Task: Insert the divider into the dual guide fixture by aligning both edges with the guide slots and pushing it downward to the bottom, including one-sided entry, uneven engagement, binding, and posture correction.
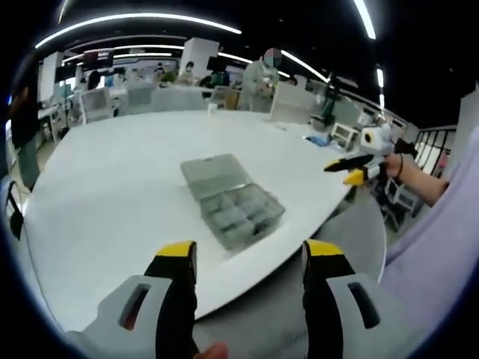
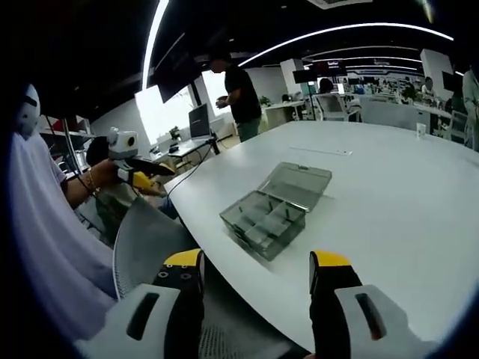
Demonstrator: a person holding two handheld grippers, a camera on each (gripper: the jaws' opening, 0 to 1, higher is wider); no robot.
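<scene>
Left gripper view, own gripper: left gripper [image 1: 251, 258] held off the near edge of the table [image 1: 112, 194]; jaws wide apart, nothing between them.
Left gripper view, fixture: clear compartment box [image 1: 233, 200] lies open on the table ahead of the jaws, lid [image 1: 213, 173] folded flat on the far side, gridded tray [image 1: 243, 215] toward the near edge. Fixed partitions visible; a loose divider cannot be told apart.
Left gripper view, other gripper: right gripper [image 1: 358, 169] in a hand [image 1: 393, 164] at the right, off the table edge, well apart from the box; jaw state cannot be told here.
Right gripper view, own gripper: right gripper [image 2: 257, 275] off the near table edge; jaws wide apart, empty.
Right gripper view, fixture: same box ahead, lid at the far right.
Right gripper view, other gripper: left gripper at far left, in a hand, clear of the table.
Right gripper view, surroundings: chair back [image 2: 146, 243] below the table edge.
Step in hand (judgement): approach; no contact with the box, insertion not begun.
Next move (judgement): bring both grippers to the tray, locate and grip the divider, square both edges to the slots before pressing down.
</scene>
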